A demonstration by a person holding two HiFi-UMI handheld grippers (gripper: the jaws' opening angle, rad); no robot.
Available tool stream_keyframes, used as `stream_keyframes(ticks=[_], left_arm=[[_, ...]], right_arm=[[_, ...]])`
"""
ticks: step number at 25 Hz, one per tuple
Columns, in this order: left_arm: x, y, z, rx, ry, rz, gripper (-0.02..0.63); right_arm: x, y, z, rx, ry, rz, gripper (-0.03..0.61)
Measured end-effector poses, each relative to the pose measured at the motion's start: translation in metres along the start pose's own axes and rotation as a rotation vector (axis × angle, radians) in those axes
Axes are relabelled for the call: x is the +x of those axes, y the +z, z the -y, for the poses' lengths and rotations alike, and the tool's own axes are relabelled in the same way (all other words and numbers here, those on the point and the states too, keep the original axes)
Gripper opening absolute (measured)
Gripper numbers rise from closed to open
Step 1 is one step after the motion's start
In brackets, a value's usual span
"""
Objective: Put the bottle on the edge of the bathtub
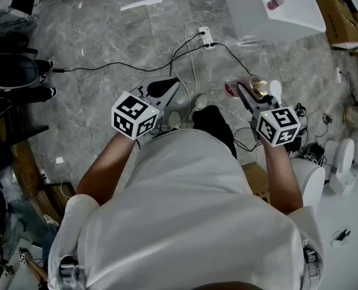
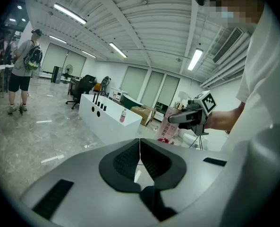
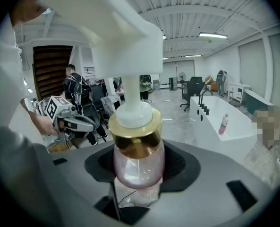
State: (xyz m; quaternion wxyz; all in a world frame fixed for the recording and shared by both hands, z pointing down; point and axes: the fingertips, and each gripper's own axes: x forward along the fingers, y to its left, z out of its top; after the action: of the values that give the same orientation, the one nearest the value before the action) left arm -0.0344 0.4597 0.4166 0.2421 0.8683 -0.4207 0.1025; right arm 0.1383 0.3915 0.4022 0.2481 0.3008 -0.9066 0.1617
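Note:
A pink pump bottle (image 3: pixel 137 150) with a gold collar and a white pump head sits between the pads of my right gripper (image 3: pixel 139 167), which is shut on its neck. In the head view that bottle (image 1: pixel 258 88) lies along the right gripper (image 1: pixel 248 92), held above the floor. The white bathtub (image 1: pixel 275 14) stands ahead at the upper right, well apart from the bottle. My left gripper (image 1: pixel 172 84) hovers to the left with its jaws together and nothing in them. In the left gripper view, the left gripper (image 2: pixel 140 157) points toward the bathtub (image 2: pixel 106 119), and the held bottle (image 2: pixel 169 126) shows to the right.
A small pink bottle (image 1: pixel 277 0) rests on the tub's rim. Cables and a white power strip (image 1: pixel 206 38) lie on the grey marble floor between me and the tub. Cardboard boxes (image 1: pixel 342 20) sit at the far right, white toilets (image 1: pixel 342 159) near my right side. A person (image 2: pixel 21 70) stands far left.

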Motion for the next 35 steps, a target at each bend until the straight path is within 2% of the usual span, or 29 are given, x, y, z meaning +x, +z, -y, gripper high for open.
stream_keyframes(ticks=[5, 10, 17, 24, 30, 35], left_arm=[[0.025, 0.015, -0.027, 0.0, 0.017, -0.005, 0.02], [0.058, 0.04, -0.067, -0.005, 0.039, -0.033, 0.02], [0.13, 0.113, -0.114, 0.027, 0.029, -0.055, 0.02], [0.215, 0.18, -0.155, 0.062, 0.002, -0.032, 0.02], [0.265, 0.203, -0.173, 0.071, -0.065, -0.043, 0.02], [0.307, 0.227, -0.202, 0.096, -0.141, -0.083, 0.02]], right_arm=[[0.034, 0.008, 0.028, 0.006, 0.024, -0.013, 0.222], [0.078, 0.033, 0.071, 0.002, 0.056, -0.007, 0.222], [0.126, 0.084, 0.154, 0.015, 0.07, -0.028, 0.224], [0.16, 0.127, 0.259, 0.018, 0.011, -0.007, 0.224], [0.2, 0.143, 0.327, 0.03, -0.044, -0.001, 0.224], [0.237, 0.162, 0.385, 0.071, -0.106, 0.024, 0.224]])
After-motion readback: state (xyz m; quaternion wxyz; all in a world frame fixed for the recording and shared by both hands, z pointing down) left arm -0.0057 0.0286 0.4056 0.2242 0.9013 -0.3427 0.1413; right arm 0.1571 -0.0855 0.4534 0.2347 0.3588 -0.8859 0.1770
